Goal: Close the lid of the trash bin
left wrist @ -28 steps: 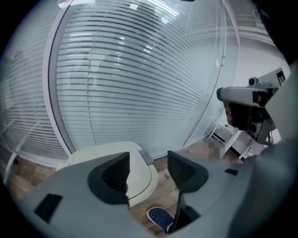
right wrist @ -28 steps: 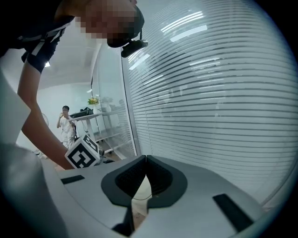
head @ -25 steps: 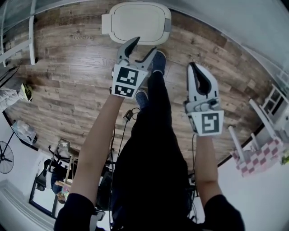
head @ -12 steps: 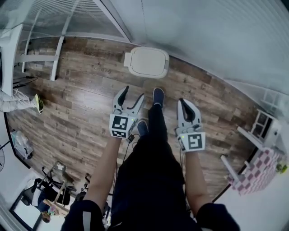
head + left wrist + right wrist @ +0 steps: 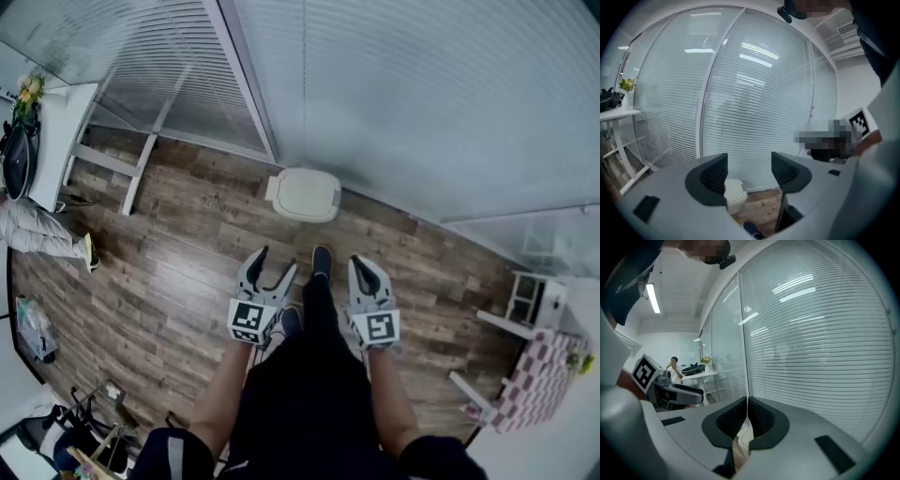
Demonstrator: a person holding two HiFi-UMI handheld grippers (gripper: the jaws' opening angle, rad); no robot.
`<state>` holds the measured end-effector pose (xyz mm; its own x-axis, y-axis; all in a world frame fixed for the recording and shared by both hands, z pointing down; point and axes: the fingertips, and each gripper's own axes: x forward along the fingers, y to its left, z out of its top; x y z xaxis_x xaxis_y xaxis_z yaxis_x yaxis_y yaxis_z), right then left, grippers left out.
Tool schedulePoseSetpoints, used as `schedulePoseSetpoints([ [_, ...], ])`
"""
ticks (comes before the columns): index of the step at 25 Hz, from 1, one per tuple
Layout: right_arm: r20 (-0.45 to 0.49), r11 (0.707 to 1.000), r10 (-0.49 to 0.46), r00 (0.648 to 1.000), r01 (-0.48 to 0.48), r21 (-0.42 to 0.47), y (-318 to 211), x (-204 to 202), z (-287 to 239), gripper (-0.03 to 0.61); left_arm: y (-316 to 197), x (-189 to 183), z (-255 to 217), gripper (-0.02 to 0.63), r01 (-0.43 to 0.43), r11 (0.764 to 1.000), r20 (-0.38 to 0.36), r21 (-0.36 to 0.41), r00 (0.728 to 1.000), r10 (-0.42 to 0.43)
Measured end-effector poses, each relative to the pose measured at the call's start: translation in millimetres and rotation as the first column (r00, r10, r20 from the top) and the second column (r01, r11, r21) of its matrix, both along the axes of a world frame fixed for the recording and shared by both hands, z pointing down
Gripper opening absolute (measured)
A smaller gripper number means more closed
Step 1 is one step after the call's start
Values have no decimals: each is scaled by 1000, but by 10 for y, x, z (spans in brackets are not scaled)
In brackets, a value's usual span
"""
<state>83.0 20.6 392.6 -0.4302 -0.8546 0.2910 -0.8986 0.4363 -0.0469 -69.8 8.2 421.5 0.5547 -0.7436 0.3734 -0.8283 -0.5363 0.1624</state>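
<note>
The white trash bin (image 5: 305, 194) stands on the wood floor against the glass wall, its lid down flat. Both grippers hang well above the floor, short of the bin and apart from it. My left gripper (image 5: 276, 261) is open with nothing between its fingers. In the left gripper view the bin (image 5: 734, 197) shows low between the open jaws of that gripper (image 5: 749, 171). My right gripper (image 5: 362, 264) is shut and holds nothing. In the right gripper view its pads meet in a thin seam (image 5: 747, 416), with a sliver of the bin (image 5: 744, 440) below.
A glass wall with blinds (image 5: 394, 112) runs behind the bin. A white table (image 5: 56, 131) stands at the left. A small white shelf (image 5: 530, 300) and a pink checked seat (image 5: 542, 380) are at the right. The person's shoe (image 5: 322, 258) is near the bin.
Both grippers have risen and drawn back from the bin. The head view has lifted too, so the bin looks smaller and farther away. The lid stays down.
</note>
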Motion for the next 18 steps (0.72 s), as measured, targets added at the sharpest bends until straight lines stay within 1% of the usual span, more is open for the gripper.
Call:
schedulePoseSetpoints([
  [2,-4,1000,4,1000,-4,-7,50,-64,-68,5,137,-12,-47,270,-18,1000,-7,-4,1000,18],
  [4,-1,1000,7,1000,-7,-1,93,-109,-162,5,248,-48,-146,270,-13,1000,-23,0,1000,13],
  [8,10,1000,17,1000,-17,15,252,-114,-355,5,412,-120,-488,270,-1,998,-39,61,999,3],
  [12,14,999,30,999,-30,16,440,-115,-433,5,516,-232,-831,270,8,993,-70,119,998,0],
  [15,49,998,49,998,-51,41,583,-160,-436,5,629,-345,-910,270,16,991,-90,131,996,-5],
  [18,43,998,24,999,-26,49,721,-313,-487,5,752,-472,-910,270,41,988,-87,150,996,-28],
])
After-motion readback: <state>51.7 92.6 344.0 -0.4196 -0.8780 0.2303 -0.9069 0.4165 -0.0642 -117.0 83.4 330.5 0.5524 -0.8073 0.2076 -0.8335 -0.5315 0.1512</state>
